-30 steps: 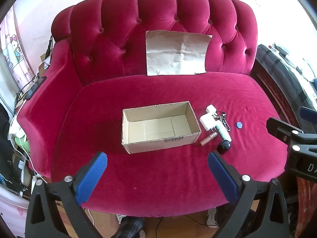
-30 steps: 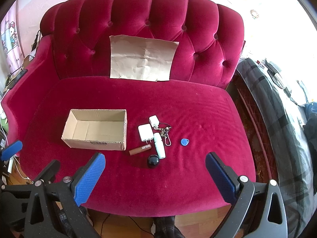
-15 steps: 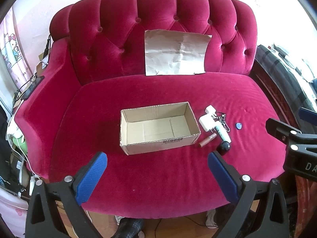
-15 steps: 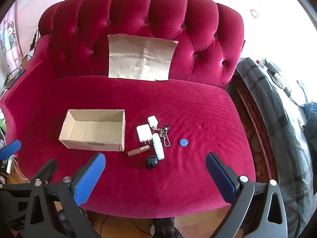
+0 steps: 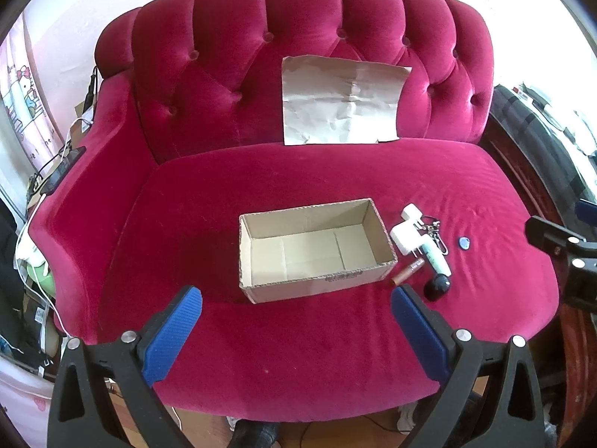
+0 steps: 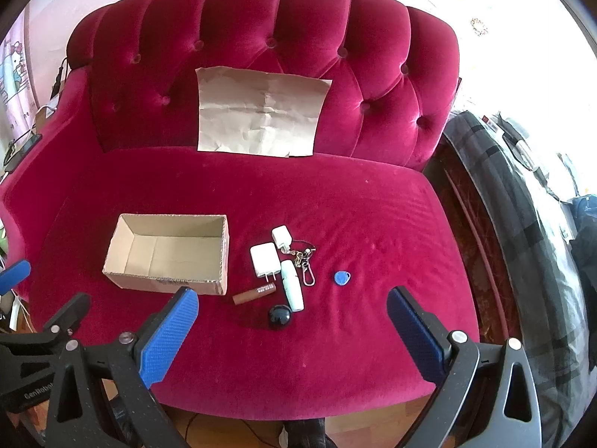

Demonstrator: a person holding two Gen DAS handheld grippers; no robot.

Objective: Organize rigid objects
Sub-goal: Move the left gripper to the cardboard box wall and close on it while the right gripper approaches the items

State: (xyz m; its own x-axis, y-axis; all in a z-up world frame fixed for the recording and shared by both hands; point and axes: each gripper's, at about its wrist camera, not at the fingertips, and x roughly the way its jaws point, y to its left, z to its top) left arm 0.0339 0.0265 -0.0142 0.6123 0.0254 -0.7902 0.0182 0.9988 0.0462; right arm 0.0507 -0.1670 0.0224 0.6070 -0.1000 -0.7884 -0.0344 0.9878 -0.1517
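Left wrist view: left gripper (image 5: 296,330) jaws spread wide, nothing between the blue pads (image 5: 169,334), held above the sofa's (image 5: 335,175) front edge. Cardboard box (image 5: 315,283) sits open-topped mid-seat, straight ahead, empty inside. Bare velvet on the box's left and behind it up to the backrest; creased paper sheet (image 5: 343,100) leans on the backrest. Clutter is just right of the box: large white charger (image 5: 405,237), small white charger (image 5: 410,212), keyring (image 5: 434,229), white tube (image 5: 434,257), brown tube (image 5: 408,271), black ball (image 5: 437,287), blue tag (image 5: 464,242) set apart further right. Part of the right gripper's frame shows at the far right edge.

Right wrist view: right gripper (image 6: 293,330) also wide open and empty, low over the front edge, pads (image 6: 416,339) bracketing the item cluster. Black ball (image 6: 280,316) nearest, touching or just beside the white tube (image 6: 291,290); brown tube (image 6: 255,294) lies between the box (image 6: 168,274) corner and the ball. Blue tag (image 6: 342,277) alone on open seat; clear velvet to its right up to the seat edge. Left gripper's frame at lower left.
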